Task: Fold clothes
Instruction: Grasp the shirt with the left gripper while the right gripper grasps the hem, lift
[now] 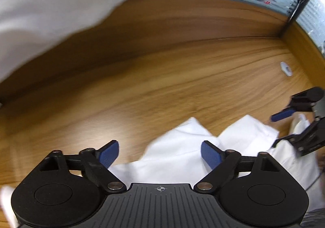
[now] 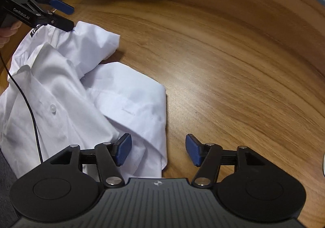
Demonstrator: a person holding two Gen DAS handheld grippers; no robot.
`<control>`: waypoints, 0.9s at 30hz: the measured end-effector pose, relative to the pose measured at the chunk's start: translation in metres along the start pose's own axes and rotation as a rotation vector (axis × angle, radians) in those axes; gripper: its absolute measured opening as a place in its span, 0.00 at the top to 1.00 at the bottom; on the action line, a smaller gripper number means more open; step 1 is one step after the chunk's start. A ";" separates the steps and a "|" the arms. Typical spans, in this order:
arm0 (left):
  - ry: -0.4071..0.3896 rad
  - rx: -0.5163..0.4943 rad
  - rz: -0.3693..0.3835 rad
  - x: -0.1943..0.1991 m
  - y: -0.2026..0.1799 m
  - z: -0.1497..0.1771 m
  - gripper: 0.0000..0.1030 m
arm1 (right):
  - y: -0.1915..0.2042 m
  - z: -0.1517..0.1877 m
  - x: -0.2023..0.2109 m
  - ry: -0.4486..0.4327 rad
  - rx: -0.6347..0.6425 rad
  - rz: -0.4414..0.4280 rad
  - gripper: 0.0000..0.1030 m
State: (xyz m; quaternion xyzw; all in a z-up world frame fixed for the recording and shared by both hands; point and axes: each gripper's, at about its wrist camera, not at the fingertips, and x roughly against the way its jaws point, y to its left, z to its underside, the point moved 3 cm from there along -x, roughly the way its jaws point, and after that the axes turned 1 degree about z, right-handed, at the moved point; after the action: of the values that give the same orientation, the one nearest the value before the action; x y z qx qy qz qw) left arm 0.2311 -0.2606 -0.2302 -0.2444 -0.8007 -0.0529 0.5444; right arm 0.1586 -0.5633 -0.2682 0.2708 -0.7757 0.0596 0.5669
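shirt: white shirt (image 2: 61,90) is lying all crumpled on the wooden table (image 2: 223,65)
left gripper (image 1: 160,153): fingers are hanging wide apart, empty
right gripper (image 2: 158,149): same, fingers are gaping

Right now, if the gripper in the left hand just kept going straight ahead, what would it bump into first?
Most likely the white shirt: the open left gripper has the crumpled cloth lying between and just beyond its fingers on the wooden table. Depth is unclear, so it might pass just above it.

Even indoor light gives soft glare on the wooden table (image 1: 162,90); both views are motion-blurred, with fisheye bending at the edges.
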 end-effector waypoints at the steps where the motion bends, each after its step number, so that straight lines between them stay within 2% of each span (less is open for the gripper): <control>1: 0.013 0.014 0.029 -0.006 0.000 -0.001 0.11 | -0.002 -0.002 -0.002 0.008 -0.006 -0.015 0.36; 4: 0.056 0.075 0.108 -0.020 0.002 -0.004 0.12 | -0.003 -0.007 -0.009 0.025 -0.009 -0.052 0.37; 5: 0.071 0.069 0.110 -0.024 0.000 -0.003 0.17 | -0.003 -0.009 -0.011 0.030 -0.009 -0.064 0.43; 6: 0.086 0.064 0.111 -0.027 -0.001 -0.003 0.27 | -0.003 -0.010 -0.013 0.033 -0.009 -0.070 0.59; 7: 0.099 0.057 0.112 -0.030 -0.003 -0.003 0.36 | -0.003 -0.012 -0.013 0.033 -0.009 -0.068 0.70; 8: 0.098 0.025 0.091 -0.030 -0.007 -0.001 0.61 | -0.003 -0.013 -0.013 0.034 -0.009 -0.066 0.91; 9: 0.097 -0.007 0.071 -0.030 -0.010 0.001 0.82 | -0.003 -0.014 -0.011 0.028 -0.015 -0.062 0.95; 10: 0.095 -0.037 0.051 -0.029 -0.014 0.002 0.84 | -0.005 -0.015 -0.007 0.015 -0.030 -0.055 0.95; 13: 0.012 -0.035 -0.005 -0.008 -0.012 0.004 0.89 | -0.004 -0.024 0.025 -0.069 -0.034 0.016 0.97; 19: -0.228 0.025 -0.144 0.058 0.000 -0.015 0.92 | -0.001 -0.043 0.098 -0.259 -0.024 0.181 0.98; 23: -0.408 0.090 -0.279 0.102 0.015 -0.028 0.92 | -0.003 -0.062 0.165 -0.430 -0.028 0.364 0.98; 25: -0.465 0.114 -0.320 0.115 0.020 -0.031 0.92 | -0.002 -0.069 0.194 -0.502 -0.024 0.449 0.98; 27: -0.501 0.150 -0.343 0.124 0.026 -0.033 0.92 | -0.002 -0.075 0.214 -0.542 -0.023 0.498 0.98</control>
State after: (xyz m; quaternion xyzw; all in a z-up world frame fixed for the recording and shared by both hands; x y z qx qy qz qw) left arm 0.2350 -0.2079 -0.1110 -0.0701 -0.9412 -0.0228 0.3296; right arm 0.1777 -0.6104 -0.0472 0.0732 -0.9405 0.1130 0.3121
